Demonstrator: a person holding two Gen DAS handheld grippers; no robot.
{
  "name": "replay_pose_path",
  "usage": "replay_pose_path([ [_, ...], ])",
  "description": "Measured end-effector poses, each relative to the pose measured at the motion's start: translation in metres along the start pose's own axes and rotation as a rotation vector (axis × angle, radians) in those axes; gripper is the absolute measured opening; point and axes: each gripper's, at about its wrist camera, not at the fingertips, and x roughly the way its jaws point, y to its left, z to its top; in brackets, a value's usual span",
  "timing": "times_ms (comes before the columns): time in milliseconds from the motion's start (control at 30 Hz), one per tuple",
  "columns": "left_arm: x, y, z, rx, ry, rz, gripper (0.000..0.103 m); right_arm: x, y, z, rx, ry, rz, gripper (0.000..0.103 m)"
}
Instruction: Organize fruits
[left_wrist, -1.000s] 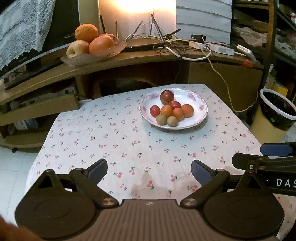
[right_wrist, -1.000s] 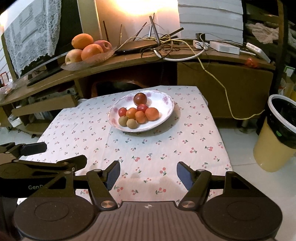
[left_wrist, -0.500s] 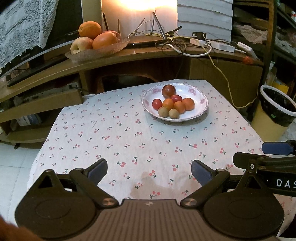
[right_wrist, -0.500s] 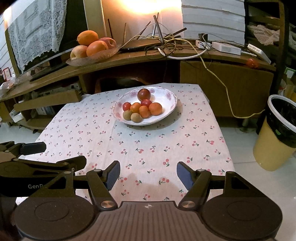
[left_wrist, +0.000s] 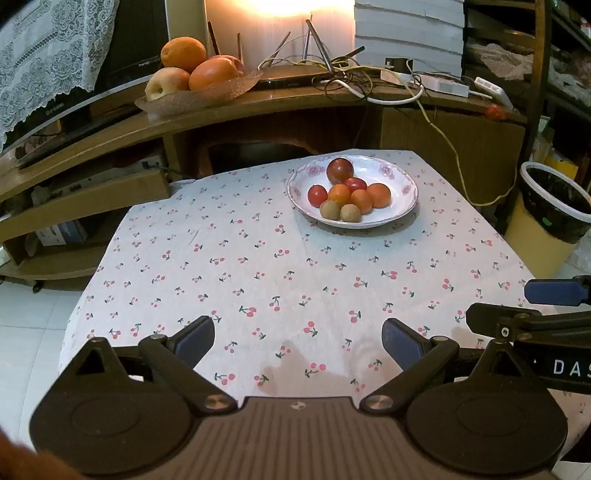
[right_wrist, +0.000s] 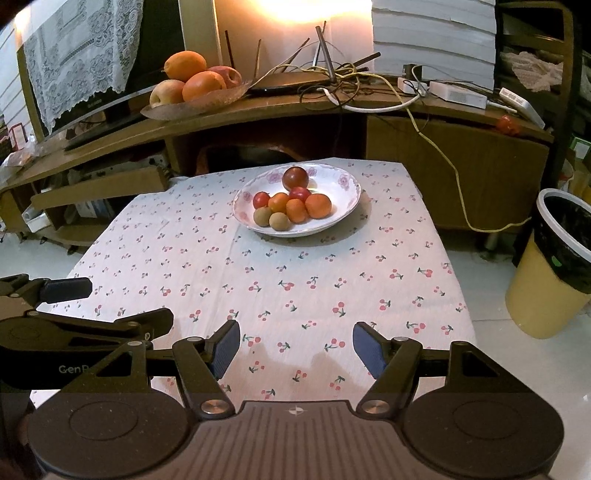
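A white flowered plate (left_wrist: 400, 181) (right_wrist: 347, 184) sits at the far side of the table. It holds several small fruits: a dark red plum (left_wrist: 340, 170) (right_wrist: 295, 177), red and orange ones (left_wrist: 378, 195) (right_wrist: 317, 205), and two brown kiwis (left_wrist: 330, 209) (right_wrist: 263, 216). My left gripper (left_wrist: 298, 339) is open and empty over the near table edge. My right gripper (right_wrist: 296, 349) is open and empty beside it, also over the near edge. Each gripper shows at the side of the other's view.
The table has a cherry-print cloth (left_wrist: 258, 266). Behind it a wooden TV stand (left_wrist: 110, 125) carries a glass bowl of oranges and apples (left_wrist: 192, 74) (right_wrist: 192, 81), a router and cables (left_wrist: 332, 74). A yellow waste bin (left_wrist: 546, 218) (right_wrist: 546, 266) stands right of the table.
Both grippers have pulled back and risen from the plate, so the plate looks smaller and farther. Both stay open and empty.
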Motion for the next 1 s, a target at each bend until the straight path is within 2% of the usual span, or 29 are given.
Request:
replay_pose_path([
  [1000, -0.0022, 0.0019, -0.0084, 0.01, -0.008, 0.017, 0.102, -0.0009, 0.0055, -0.0104, -0.014, 0.014, -0.003, 0.07],
])
